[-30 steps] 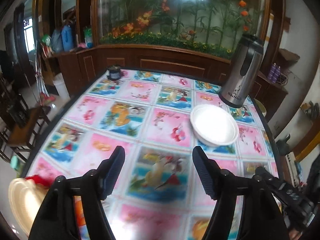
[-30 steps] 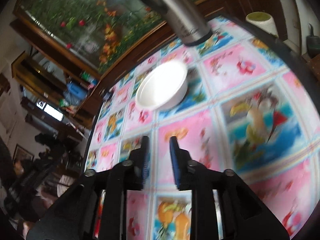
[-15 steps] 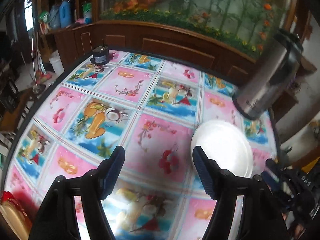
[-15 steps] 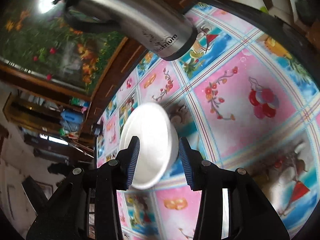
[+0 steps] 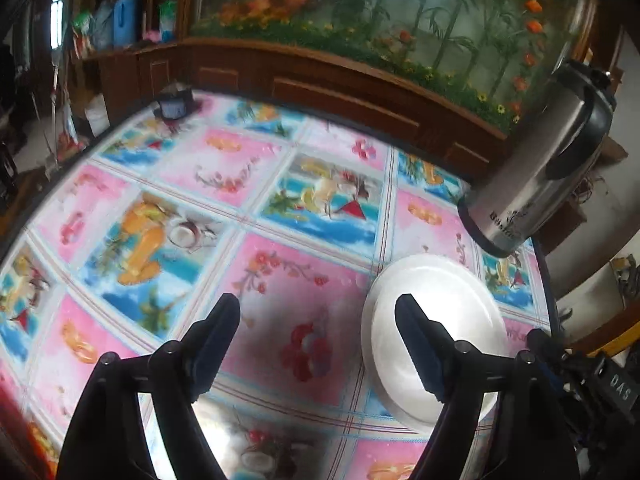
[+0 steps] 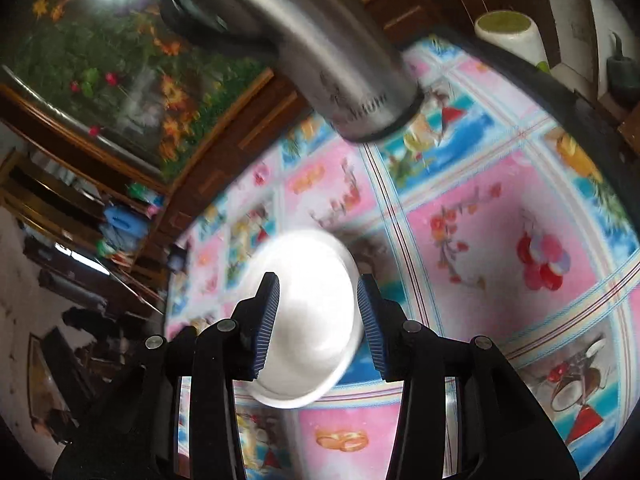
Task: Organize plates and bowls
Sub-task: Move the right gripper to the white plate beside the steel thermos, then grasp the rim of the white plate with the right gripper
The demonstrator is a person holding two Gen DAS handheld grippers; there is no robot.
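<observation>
Floral tablecloth [image 5: 280, 216]; flask [image 5: 548, 172] lettering blurred; both jaws apart, right straddling bowl [image 6: 308, 320].

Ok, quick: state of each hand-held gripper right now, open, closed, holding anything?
Left hand-held gripper: open wide, empty, above the tablecloth.
Right hand-held gripper: open, fingers either side of the white bowl, not closed on it.

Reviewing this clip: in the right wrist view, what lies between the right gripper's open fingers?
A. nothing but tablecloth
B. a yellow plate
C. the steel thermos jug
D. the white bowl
D: the right gripper has its jaws spread, and the white bowl shows in the gap between them, resting on the table, while the steel thermos jug stands farther back.
</observation>
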